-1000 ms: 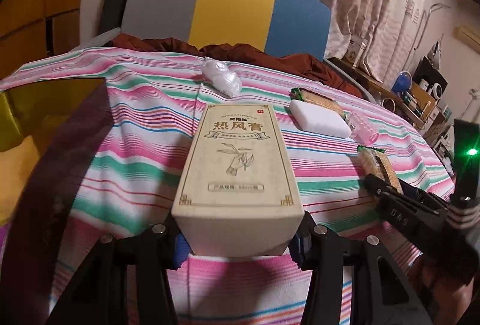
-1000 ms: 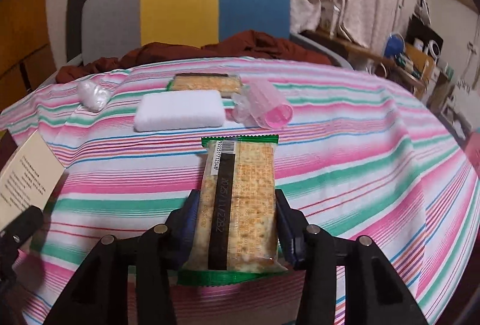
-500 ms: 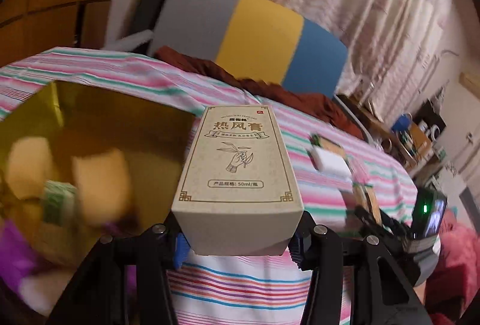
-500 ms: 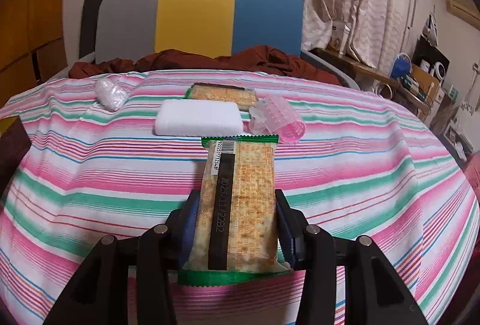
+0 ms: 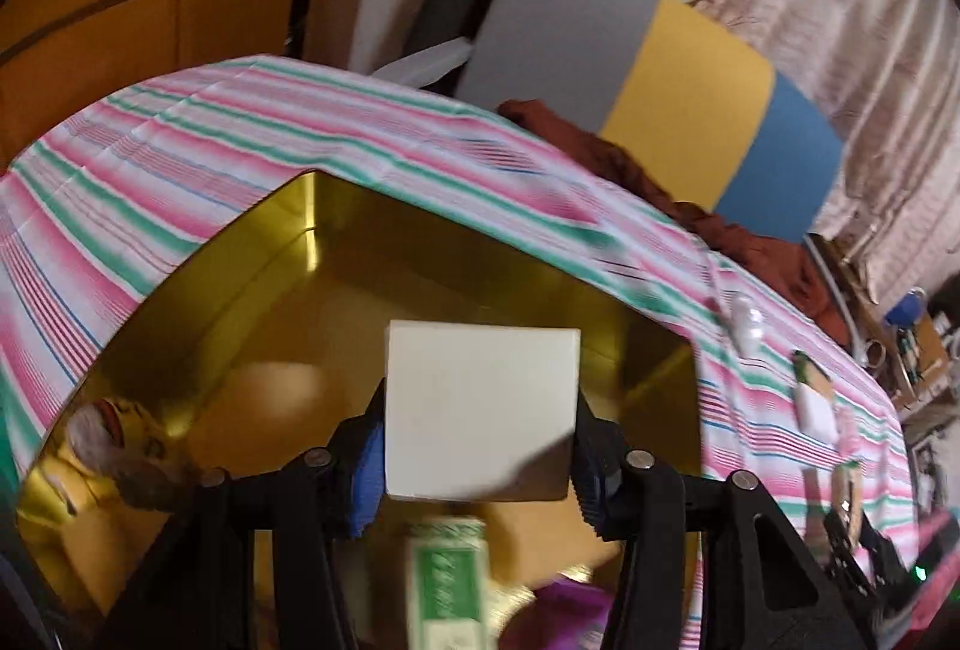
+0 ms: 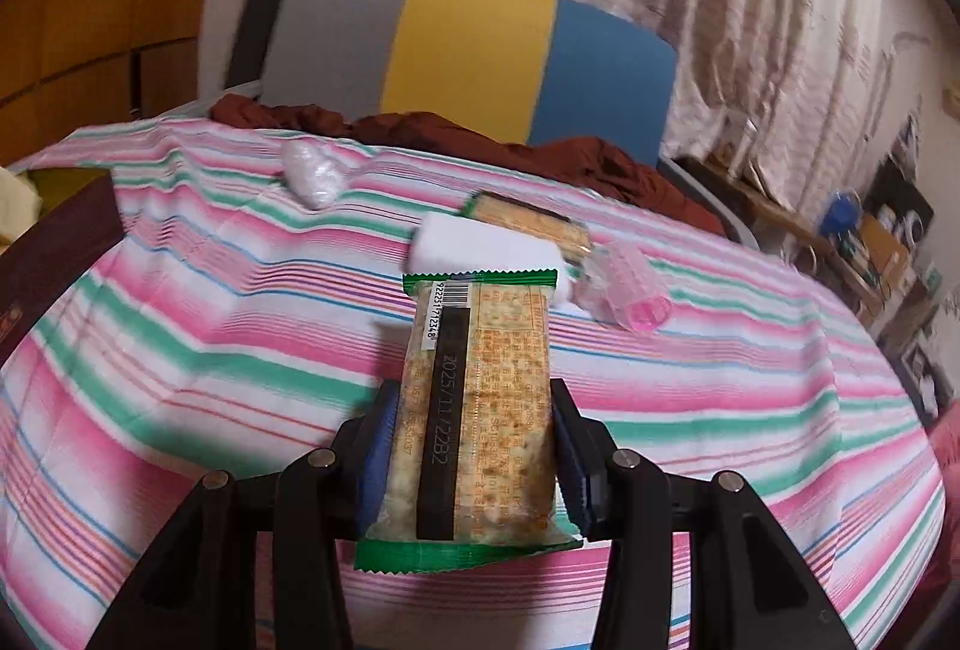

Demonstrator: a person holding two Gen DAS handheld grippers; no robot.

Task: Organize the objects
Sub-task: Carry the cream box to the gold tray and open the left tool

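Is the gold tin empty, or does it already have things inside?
Not empty. The gold tin holds a green-labelled pack and other blurred items; the left gripper holds a box above it.

The left gripper (image 5: 480,440) now tips its cream cardboard box (image 5: 480,413) end-down over the gold metal tin (image 5: 336,254), no longer above the striped tablecloth (image 5: 210,122).

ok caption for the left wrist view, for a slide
Left gripper holds a cream box over the open gold tin.
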